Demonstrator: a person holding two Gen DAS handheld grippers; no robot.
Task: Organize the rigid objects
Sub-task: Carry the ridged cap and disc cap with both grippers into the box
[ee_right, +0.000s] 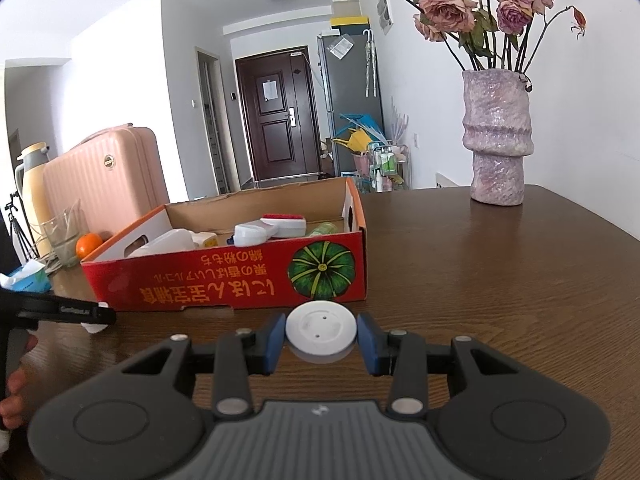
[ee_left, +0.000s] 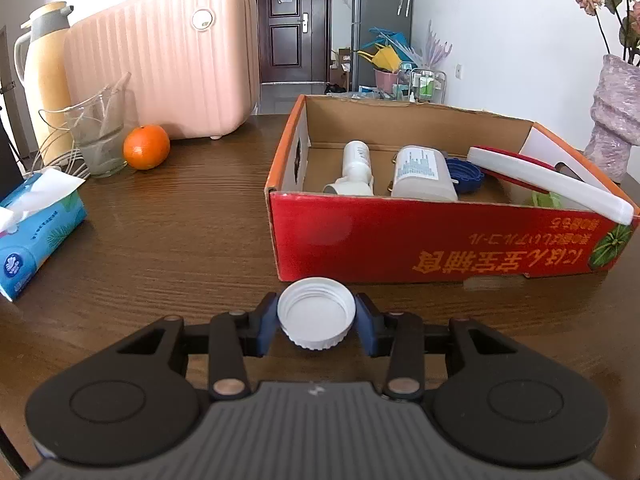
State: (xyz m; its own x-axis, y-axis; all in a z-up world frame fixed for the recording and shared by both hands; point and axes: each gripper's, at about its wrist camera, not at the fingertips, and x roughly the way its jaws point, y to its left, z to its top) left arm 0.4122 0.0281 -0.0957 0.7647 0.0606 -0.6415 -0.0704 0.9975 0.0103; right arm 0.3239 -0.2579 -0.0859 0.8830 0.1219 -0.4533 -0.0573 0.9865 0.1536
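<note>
Here, in the left wrist view, the left gripper (ee_left: pixel 316 314) was clamped on a white screw cap (ee_left: pixel 316 313), hollow side up with its inner thread showing, held just in front of the red cardboard box (ee_left: pixel 400 240) on the dark wooden table (ee_left: pixel 180 232). Only this view looked down into the box: a small white bottle (ee_left: pixel 356 168) lay beside a white canister (ee_left: pixel 424 174), with a blue lid (ee_left: pixel 466 174) behind it and a long white and red case (ee_left: pixel 552 180) propped over the right corner. Something green under that case was too hidden to identify. To the left stood an orange (ee_left: pixel 146 147), a glass cup (ee_left: pixel 98 136), a pink suitcase (ee_left: pixel 168 64) and a tissue pack (ee_left: pixel 36 228) cut off by the frame edge. In the right wrist view, the right gripper (ee_right: pixel 320 338) was closed on a white round disc (ee_right: pixel 320 330), its flat face with two tiny holes turned up, close to the box's printed front wall. This view alone showed the purple vase (ee_right: pixel 498 136) of dried roses on the far right of the table and, at the left edge, the other gripper's black finger (ee_right: pixel 68 311) with part of a hand (ee_right: pixel 14 396). From this lower angle the box's contents overlapped and were hard to separate.
</note>
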